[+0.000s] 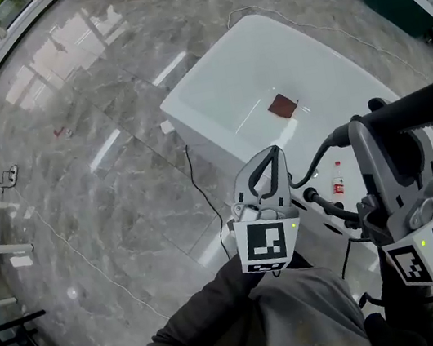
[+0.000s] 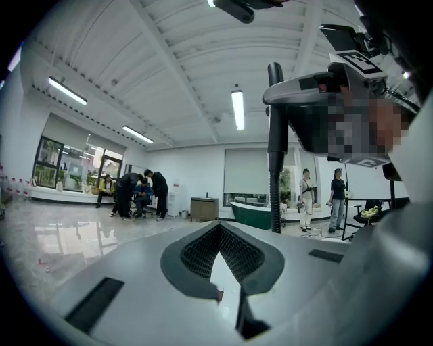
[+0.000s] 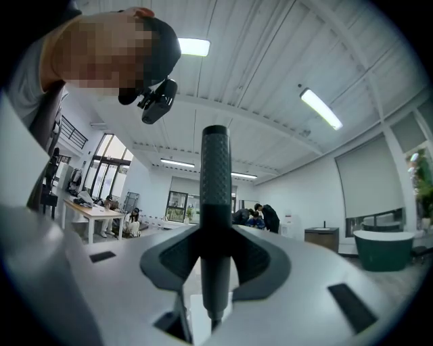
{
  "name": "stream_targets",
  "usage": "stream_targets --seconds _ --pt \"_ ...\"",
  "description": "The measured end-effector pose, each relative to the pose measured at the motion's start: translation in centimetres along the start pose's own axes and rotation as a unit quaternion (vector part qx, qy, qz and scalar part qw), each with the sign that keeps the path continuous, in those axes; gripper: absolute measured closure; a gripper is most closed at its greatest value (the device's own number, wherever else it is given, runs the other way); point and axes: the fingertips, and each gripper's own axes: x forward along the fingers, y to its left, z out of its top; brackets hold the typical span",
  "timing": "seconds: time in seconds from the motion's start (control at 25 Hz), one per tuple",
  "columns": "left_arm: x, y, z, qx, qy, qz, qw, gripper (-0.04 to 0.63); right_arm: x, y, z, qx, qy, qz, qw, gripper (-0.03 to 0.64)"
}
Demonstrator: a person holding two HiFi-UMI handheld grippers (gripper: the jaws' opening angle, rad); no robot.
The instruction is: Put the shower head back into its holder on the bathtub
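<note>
Head view: red-labelled bottle by bathtub, print unreadable

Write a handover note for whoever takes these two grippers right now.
Left gripper: shut, empty.
Right gripper: shut on the dark shower head by its handle. Its hose runs down to a black fitting at the near rim of the white bathtub, probably the holder.
Done: shower head in grip.
Left: bring it to the fitting, seat it, release.

The shower head lies crosswise in the right hand-held gripper, above the near end of the bathtub.
</note>
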Motion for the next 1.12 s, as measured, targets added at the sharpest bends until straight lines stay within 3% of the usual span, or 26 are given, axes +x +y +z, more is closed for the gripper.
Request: stream_targets --seconds 0.4,0.84,1.12 --pt "5.4 -1.4 0.8 0.005 0.021 0.005 0.9997 0.592 2.3 -5.2 0.0 0.021 -0.001 0.027 0.999 0.476" --pt "6.9 -0.6 -0.6 -0.005 0.038 -0.053 0.9978 0.592 3.5 -6.3 -1.0 0.013 0.017 -0.045 0.999 0.477" --pt "7.3 0.1 0.1 -0.01 0.028 -0.068 0.9972 0.592 5.1 -5.7 0.2 -0.006 0.013 -0.051 0.999 0.477"
